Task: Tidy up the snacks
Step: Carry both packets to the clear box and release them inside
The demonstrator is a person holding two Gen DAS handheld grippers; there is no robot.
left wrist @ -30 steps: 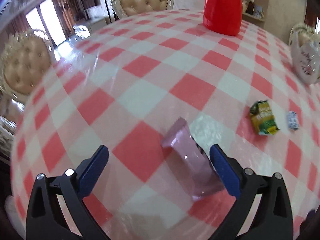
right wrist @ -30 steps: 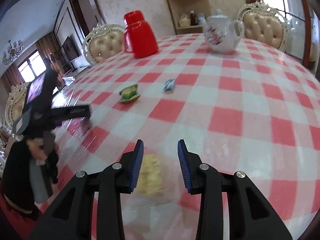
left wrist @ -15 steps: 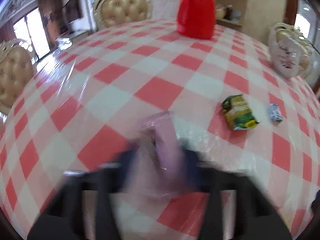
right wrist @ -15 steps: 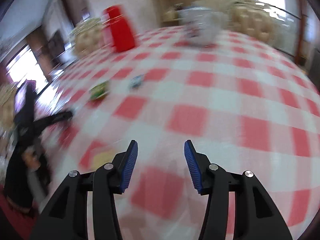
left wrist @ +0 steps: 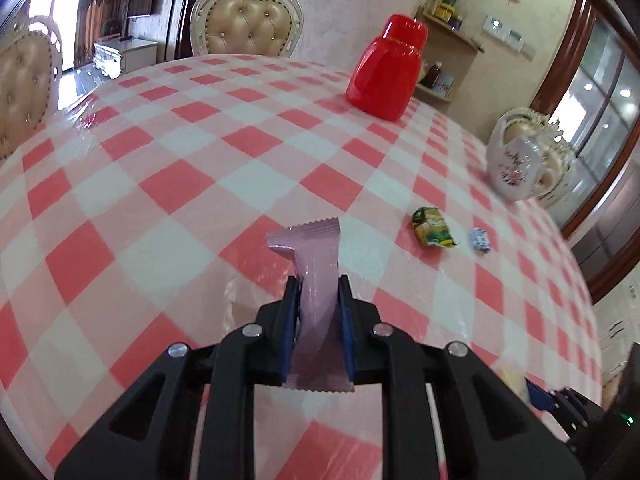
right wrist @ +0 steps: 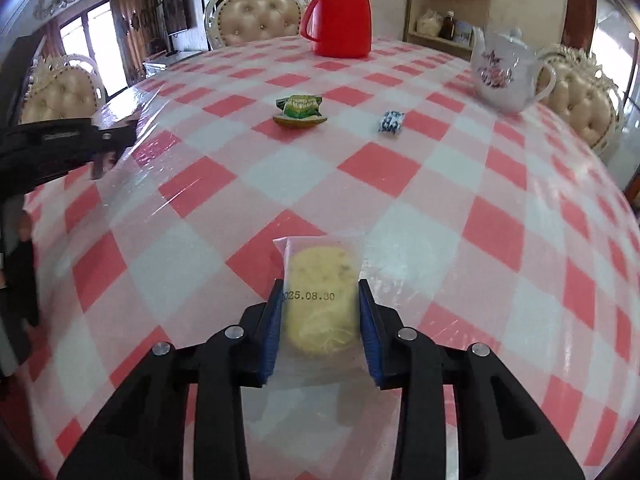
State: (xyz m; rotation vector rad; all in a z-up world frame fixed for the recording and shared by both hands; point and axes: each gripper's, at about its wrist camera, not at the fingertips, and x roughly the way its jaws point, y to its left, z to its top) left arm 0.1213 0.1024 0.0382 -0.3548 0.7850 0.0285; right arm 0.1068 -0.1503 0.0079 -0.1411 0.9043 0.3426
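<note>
- Two grippers each clamp a snack above the red-and-white checked tablecloth (left wrist: 168, 184).
- The left gripper (left wrist: 318, 312) is squeezed tight on a pale purple wrapper (left wrist: 318, 276), low in the centre of the left wrist view. Its blue pads (left wrist: 290, 320) press both sides of the packet, whose serrated top edge sticks up past the fingertips and whose lower edge hangs out behind them.
- The right gripper (right wrist: 320, 316) has just been closing, and its pads (right wrist: 274, 332) now press on a clear packet holding a round yellow biscuit (right wrist: 320, 300), low in the centre of the right wrist view. A printed date runs across the wrapper.
- A green snack packet (right wrist: 299, 110) lies on the cloth in the upper middle of the right wrist view, with a small blue-and-white wrapped candy (right wrist: 391, 122) just to its right, apart from it. Both also show at right of centre in the left wrist view.
- A red thermos jug (right wrist: 339, 12) stands at the top of that frame, near the table's far edge.
- A white floral teapot (right wrist: 506, 76) stands at the upper right.
- Cream tufted chairs (right wrist: 256, 16) ring the table.
- The left gripper also shows as a dark shape at the left edge of the right wrist view.
</note>
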